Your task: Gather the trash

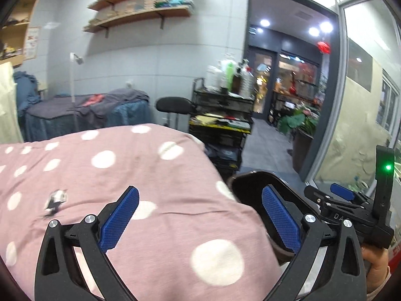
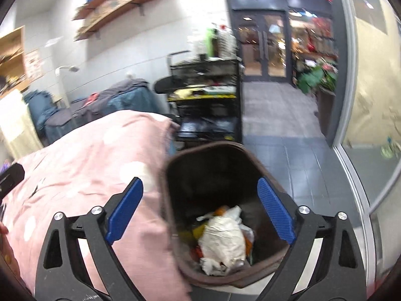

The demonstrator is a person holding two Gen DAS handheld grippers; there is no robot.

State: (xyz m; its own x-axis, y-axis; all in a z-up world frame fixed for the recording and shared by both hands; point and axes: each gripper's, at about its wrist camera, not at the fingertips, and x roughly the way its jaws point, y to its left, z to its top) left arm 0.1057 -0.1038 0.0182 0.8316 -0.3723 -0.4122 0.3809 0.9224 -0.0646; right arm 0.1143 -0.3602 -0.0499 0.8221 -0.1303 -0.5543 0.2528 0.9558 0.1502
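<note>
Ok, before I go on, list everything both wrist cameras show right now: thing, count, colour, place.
bedcover: one, pink with white dots, fills the foreground.
scrap: one, grey-white, blurred, lying on the bedcover at left.
trash bin: one, dark brown, beside the bedcover on the floor.
crumpled paper: one pale wad, inside the bin among orange and yellow bits.
cart: one, black, tiered, bottles on top, near the doorway.
stool: one, black, beside the cart.
far bed: one, blue-grey covers, by the back wall.
wall shelves: two, wooden, stacked goods.
plant: one, green, past the doorway.
left gripper: open, over the bedcover, empty.
right gripper: open, above the bin, empty.
</note>
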